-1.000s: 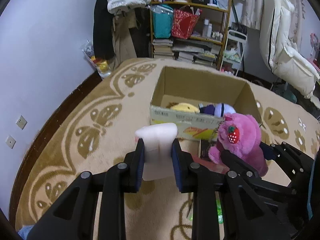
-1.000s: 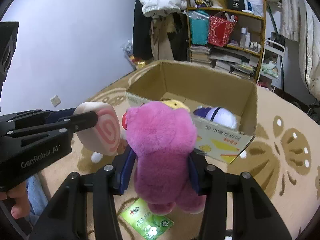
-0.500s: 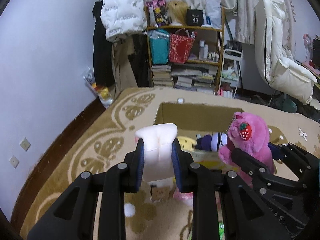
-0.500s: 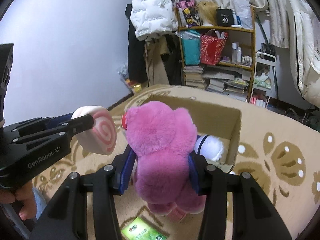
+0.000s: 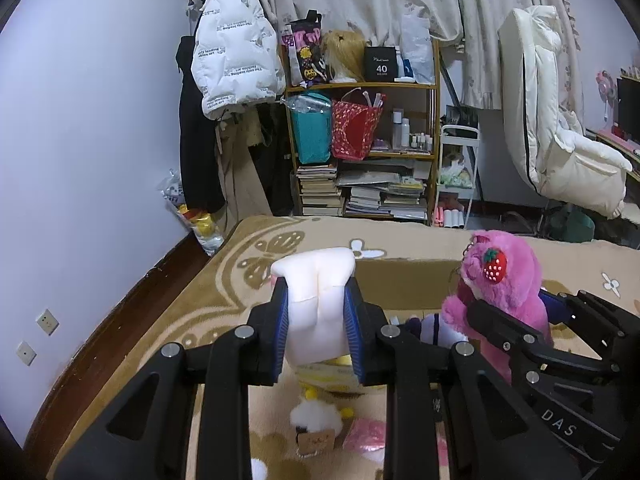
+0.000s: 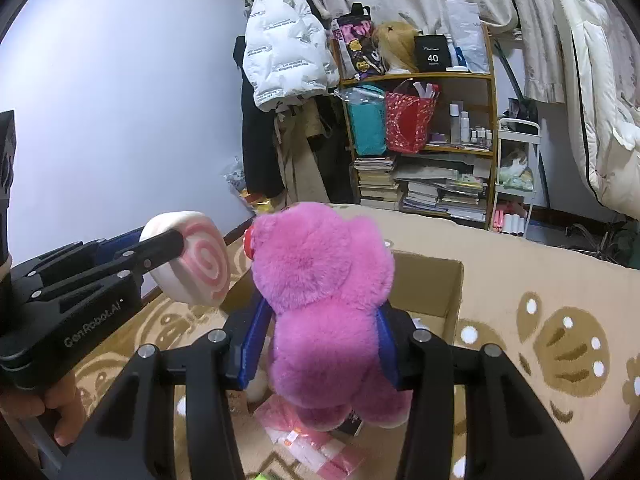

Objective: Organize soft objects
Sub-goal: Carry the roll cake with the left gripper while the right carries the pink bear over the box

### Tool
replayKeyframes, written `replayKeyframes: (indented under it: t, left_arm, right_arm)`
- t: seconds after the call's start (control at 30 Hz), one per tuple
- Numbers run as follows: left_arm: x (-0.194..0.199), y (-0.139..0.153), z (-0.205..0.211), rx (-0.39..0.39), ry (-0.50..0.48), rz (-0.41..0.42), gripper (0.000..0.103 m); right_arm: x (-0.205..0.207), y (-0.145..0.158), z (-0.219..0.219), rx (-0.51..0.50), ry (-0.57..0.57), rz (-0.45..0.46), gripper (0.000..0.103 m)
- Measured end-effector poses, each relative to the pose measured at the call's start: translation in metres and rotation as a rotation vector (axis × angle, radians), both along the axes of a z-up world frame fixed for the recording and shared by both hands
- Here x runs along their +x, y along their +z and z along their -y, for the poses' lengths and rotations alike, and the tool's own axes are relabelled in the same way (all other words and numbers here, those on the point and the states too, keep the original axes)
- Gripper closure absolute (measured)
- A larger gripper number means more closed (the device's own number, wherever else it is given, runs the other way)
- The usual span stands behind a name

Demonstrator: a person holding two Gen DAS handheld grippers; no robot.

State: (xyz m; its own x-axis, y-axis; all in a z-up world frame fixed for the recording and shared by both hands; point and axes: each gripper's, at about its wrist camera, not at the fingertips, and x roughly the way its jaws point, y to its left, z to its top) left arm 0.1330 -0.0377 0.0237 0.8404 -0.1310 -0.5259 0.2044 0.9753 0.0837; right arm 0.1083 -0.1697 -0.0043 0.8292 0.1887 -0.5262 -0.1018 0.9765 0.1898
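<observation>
1. Left gripper (image 5: 317, 316): blue-padded fingers pinch a pink-and-white swirl cushion (image 5: 314, 304) from both sides, held up in the air; seen from the right wrist view, the cushion (image 6: 192, 258) shows its spiral face and sits left of the bear
2. Right gripper (image 6: 320, 344): jaws clamp the waist of a pink plush bear (image 6: 324, 296), its back to the camera; in the left wrist view the bear (image 5: 504, 284) shows a strawberry on its head and hangs at the right, above the box
3. Cardboard box (image 6: 436, 284): open-topped, on the patterned carpet (image 6: 560, 304) just beyond and below both grippers; a purple-and-white plush (image 5: 434, 326) and a yellow plush (image 5: 340, 360) lie inside, mostly hidden by the fingers
4. Near floor, below the grippers: a small white fluffy toy with a tag (image 5: 316, 420) and a pink packet (image 5: 364, 434)
5. Far wall: wooden shelf (image 5: 364, 88) with books, a teal bag and a red bag; a white puffer jacket (image 5: 234, 44) hangs to its left; a white recliner (image 5: 556, 140) stands far right
</observation>
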Motion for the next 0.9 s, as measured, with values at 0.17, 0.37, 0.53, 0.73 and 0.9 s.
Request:
replayKeyframes:
  t: [0.17,0.37,0.53,0.73,0.9]
  left_arm:
    - [0.011,-0.003,0.002,-0.005,-0.006,0.012,0.078]
    - [0.025,-0.013,0.014,0.012,-0.026,0.007,0.077]
    - [0.037,-0.027,0.026,0.030,-0.040,-0.013,0.077]
    - [0.048,-0.045,0.034,0.029,-0.046,-0.053,0.077]
    - [0.053,-0.060,0.038,0.060,-0.043,-0.084,0.076]
  right_arm:
    - [0.011,-0.004,0.008,0.011,-0.021,0.001,0.052]
    - [0.025,-0.015,0.021,0.032,-0.040,-0.022,0.052]
    - [0.034,-0.023,0.026,0.041,-0.053,-0.038,0.052]
    - [0.045,-0.031,0.037,0.058,-0.071,-0.050,0.052]
    - [0.053,-0.035,0.043,0.090,-0.082,-0.056,0.051]
